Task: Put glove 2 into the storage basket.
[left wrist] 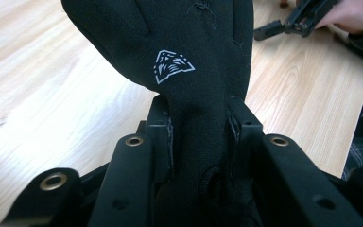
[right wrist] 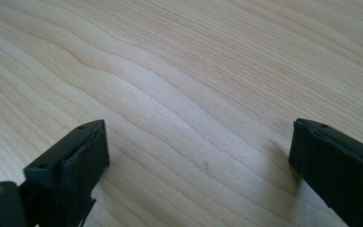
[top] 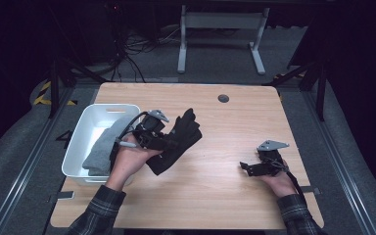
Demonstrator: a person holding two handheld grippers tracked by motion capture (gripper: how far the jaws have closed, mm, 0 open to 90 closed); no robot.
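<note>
Two grippers over the desk (top: 235, 147); left gripper (top: 164, 139) has its fingers (left wrist: 163, 124) clenched on a black glove (top: 176, 142) lifted beside the white bin (top: 78, 142); its own view adds the glove's white logo (left wrist: 172, 66); right gripper (top: 247, 166) fingers (right wrist: 82, 156) spread wide over bare wood.

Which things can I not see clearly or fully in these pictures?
- Black glove: in the left gripper view its fingertips are cut off by the top edge, and its cuff is hidden between the jaws of the left gripper.
- Grey cloth in the white bin: in the high view the person's left hand covers part of it; too small to tell what garment it is.
</note>
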